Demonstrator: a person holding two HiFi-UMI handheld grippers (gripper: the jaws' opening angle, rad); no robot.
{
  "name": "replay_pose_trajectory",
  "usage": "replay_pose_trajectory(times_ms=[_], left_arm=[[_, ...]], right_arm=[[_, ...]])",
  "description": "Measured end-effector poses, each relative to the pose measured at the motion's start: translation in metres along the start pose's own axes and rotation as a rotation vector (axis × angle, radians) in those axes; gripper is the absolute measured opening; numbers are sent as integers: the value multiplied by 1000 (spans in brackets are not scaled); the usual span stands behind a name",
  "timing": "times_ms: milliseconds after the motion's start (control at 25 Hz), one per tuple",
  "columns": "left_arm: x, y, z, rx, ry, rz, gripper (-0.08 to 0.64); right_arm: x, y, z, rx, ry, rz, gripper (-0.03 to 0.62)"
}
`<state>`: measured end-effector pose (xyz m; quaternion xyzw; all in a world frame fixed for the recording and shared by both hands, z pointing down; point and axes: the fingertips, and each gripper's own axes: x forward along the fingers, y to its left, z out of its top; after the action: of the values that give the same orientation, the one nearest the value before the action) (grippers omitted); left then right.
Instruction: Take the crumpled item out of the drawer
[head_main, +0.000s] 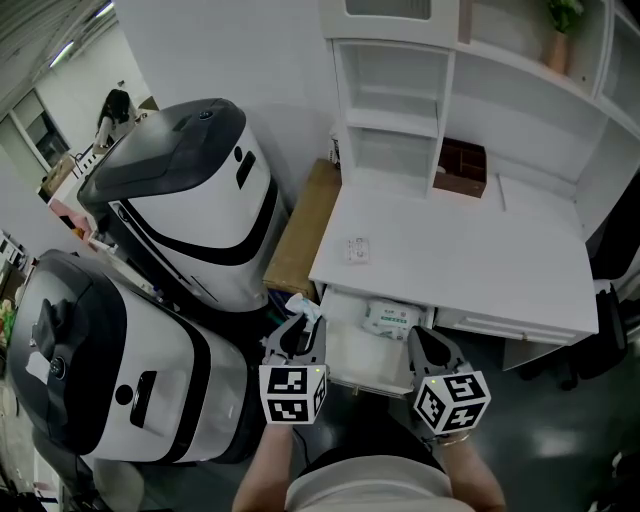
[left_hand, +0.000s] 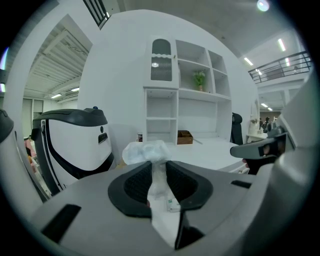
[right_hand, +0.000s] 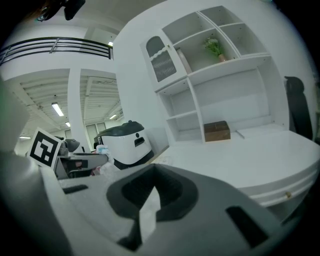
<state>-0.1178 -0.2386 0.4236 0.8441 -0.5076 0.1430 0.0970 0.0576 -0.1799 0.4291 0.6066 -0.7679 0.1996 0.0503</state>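
The left gripper (head_main: 300, 335), seen from the head camera, is clamped on the crumpled item (head_main: 303, 307), a small wad of pale wrapping. It holds the wad at the left front corner of the open drawer (head_main: 352, 372), and the wad looks to be clear of the drawer. The right gripper (head_main: 428, 348) hangs over the drawer's right front corner with its jaws drawn together on nothing. A flat white packet (head_main: 388, 318) lies in the drawer under the edge of the desk (head_main: 470, 265). A large white-and-black machine (head_main: 190, 205) stands close on the left.

In the left gripper view, the left gripper (left_hand: 159, 175) pinches only a thin neck of the crumpled item (left_hand: 146, 152). The puffy bulk of it bulges out beyond the jaw tips. The shelves (left_hand: 161, 117) and a brown box (left_hand: 184, 136) stand behind, on the desk.

In the right gripper view, the right gripper (right_hand: 153, 186) has its jaws together and empty, and it points across the desk top (right_hand: 240, 155). The left gripper (right_hand: 75, 162) shows at the far left with the wad (right_hand: 101, 150) at its tip.

The weak point, to my eye, is that narrow pinch. The wrapping is soft and slippery, so a quick swing or any easing of the squeeze could let it slide free and drop back into the drawer or onto the floor. A wide swing to the left could also knock the machine beside it.
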Motion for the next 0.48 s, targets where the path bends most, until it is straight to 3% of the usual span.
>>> replay_pose_trajectory(times_ms=[480], left_arm=[[-9, -1, 8, -19, -37, -10, 84]], right_arm=[[-3, 6, 0, -41, 10, -1, 2]])
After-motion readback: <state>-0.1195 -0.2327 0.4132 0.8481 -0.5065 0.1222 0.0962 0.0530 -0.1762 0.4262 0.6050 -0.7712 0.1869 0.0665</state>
